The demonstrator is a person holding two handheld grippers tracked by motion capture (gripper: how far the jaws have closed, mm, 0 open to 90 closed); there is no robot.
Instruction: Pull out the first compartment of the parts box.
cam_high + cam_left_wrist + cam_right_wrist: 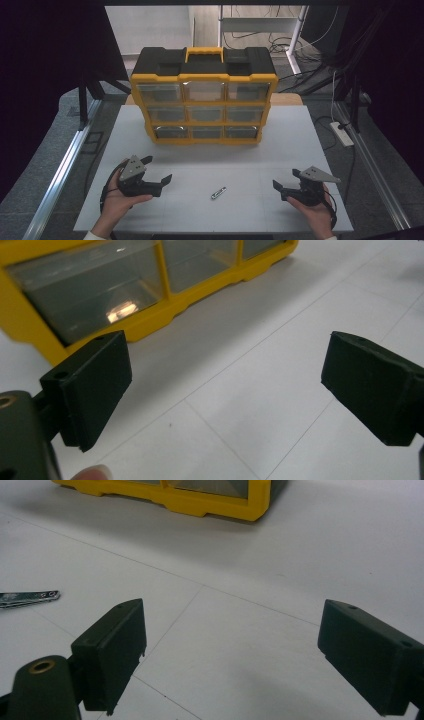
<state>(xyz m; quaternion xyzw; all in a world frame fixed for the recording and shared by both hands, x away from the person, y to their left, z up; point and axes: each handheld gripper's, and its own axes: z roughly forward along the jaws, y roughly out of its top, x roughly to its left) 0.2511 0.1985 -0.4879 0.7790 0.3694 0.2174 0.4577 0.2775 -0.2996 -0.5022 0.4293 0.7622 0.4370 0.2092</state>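
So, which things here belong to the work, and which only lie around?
Belonging to the work:
- small metal piece between the grippers
- left gripper, open
- right gripper, open
- yellow drawer organiser, probably

Only lying around:
- power strip beside the table
- cables behind

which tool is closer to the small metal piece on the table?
Left, narrowly. The left tool sits to the left of the small metal piece and slightly farther back; the right tool sits to its right. Both open, neither touching it.

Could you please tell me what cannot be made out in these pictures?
- Small metal piece: too small in the high view, cut by the left edge in the right gripper view.
- Drawers of the yellow organizer: contents blurred by glare.
- Organizer's back: hidden by its own body.
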